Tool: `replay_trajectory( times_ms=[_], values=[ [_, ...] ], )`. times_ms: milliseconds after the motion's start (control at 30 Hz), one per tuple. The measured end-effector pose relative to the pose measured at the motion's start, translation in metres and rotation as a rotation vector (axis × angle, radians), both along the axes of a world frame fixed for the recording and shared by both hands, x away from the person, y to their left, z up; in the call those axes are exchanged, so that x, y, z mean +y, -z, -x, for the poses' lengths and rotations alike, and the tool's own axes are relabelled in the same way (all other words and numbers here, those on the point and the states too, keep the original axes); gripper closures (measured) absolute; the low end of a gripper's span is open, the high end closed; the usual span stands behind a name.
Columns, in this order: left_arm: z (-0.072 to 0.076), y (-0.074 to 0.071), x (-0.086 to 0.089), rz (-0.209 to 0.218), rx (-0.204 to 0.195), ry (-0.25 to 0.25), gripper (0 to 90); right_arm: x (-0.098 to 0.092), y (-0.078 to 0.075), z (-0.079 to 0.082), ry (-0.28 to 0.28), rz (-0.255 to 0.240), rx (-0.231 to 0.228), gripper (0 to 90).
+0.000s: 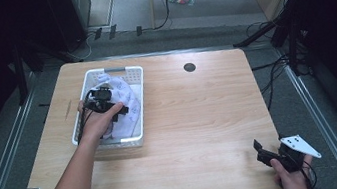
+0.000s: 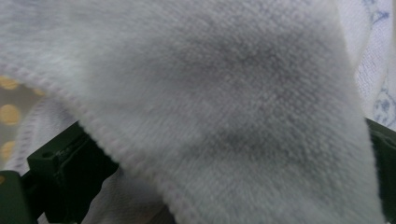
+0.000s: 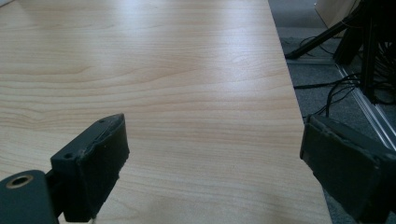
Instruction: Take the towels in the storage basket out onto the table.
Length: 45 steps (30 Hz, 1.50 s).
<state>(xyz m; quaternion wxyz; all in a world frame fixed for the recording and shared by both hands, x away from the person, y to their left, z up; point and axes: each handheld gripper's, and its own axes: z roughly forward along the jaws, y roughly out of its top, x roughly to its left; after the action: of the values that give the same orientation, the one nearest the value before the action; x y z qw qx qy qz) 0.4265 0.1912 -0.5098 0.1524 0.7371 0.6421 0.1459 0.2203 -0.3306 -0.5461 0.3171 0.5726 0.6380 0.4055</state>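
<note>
Wood table (image 1: 200, 115): left gripper (image 1: 104, 100) in far-left basket (image 1: 125, 70), jaws spread around cloth (image 2: 224, 93); right gripper (image 3: 212, 168) spread, idle at near-right corner.

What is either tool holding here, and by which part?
The right tool holds nothing; its jaws stand wide over bare table. The left tool is down in the basket with white cloth between its jaws, whether clamped cannot be told.

White basket (image 1: 134, 74), white blue-patterned cloth (image 1: 125, 103), light wood-grain table (image 1: 200, 115).
</note>
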Motion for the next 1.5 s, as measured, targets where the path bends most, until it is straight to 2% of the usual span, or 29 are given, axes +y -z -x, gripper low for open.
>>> replay_trajectory(
  times_ms=[33,67,200,333,467,567,633,667,700,767,900,1100,1300,1333,1367,1400,1500],
  values=[
    [0.0,0.0,0.0,0.0,0.0,0.0,0.0,0.0,0.0,0.0,0.0,0.0,0.0,7.8],
    [0.001,0.005,-0.001,0.001,-0.006,0.027,0.0,0.0,0.0,0.0,-0.001,-0.003,0.0,7.8],
    [0.003,0.009,0.001,0.026,-0.027,0.032,0.0,0.0,0.0,0.0,-0.002,0.0,0.0,7.8],
    [0.003,0.011,0.0,0.023,-0.022,0.043,0.0,0.0,0.0,0.0,-0.001,0.001,0.0,7.8],
    [0.001,0.014,0.003,0.049,-0.012,0.045,0.0,0.0,0.0,0.0,0.0,0.003,0.001,7.8],
    [0.001,0.014,0.003,0.051,-0.01,0.04,0.4,0.0,0.0,0.0,0.0,0.003,0.001,7.8],
    [0.002,0.012,0.003,0.048,-0.011,0.047,5.4,0.001,0.0,0.0,0.0,0.003,0.002,7.9],
    [0.003,0.01,0.003,0.053,-0.024,0.049,9.8,0.001,0.0,0.0,-0.001,0.003,0.001,7.9],
    [0.004,0.008,0.003,0.056,-0.029,0.047,19.9,0.001,0.0,0.0,-0.001,0.004,0.001,7.9],
    [0.005,0.006,0.003,0.067,-0.043,0.053,33.6,0.001,0.0,0.0,-0.001,0.003,0.001,7.9],
    [0.006,0.004,0.004,0.09,-0.047,0.049,49.2,0.001,0.0,0.0,-0.002,0.003,0.002,7.9],
    [0.004,-0.002,0.008,0.118,-0.02,0.047,56.8,0.0,0.0,0.0,-0.002,0.001,0.0,7.8],
    [0.007,-0.013,0.013,0.134,-0.05,0.035,57.1,0.0,0.0,0.0,-0.005,-0.001,0.002,7.8],
    [0.008,-0.017,0.014,0.165,-0.062,0.024,57.0,0.0,0.0,0.0,-0.005,-0.001,0.002,7.9],
    [0.008,-0.017,0.014,0.165,-0.062,0.024,57.0,0.0,0.0,0.0,-0.005,-0.001,0.002,7.9],
    [0.009,-0.025,0.014,0.154,-0.059,0.035,57.0,0.0,0.0,0.0,-0.004,0.001,0.002,7.9],
    [0.01,-0.032,0.014,0.141,-0.07,0.046,56.9,0.0,0.0,0.0,-0.004,0.003,0.002,7.9]
  ],
)
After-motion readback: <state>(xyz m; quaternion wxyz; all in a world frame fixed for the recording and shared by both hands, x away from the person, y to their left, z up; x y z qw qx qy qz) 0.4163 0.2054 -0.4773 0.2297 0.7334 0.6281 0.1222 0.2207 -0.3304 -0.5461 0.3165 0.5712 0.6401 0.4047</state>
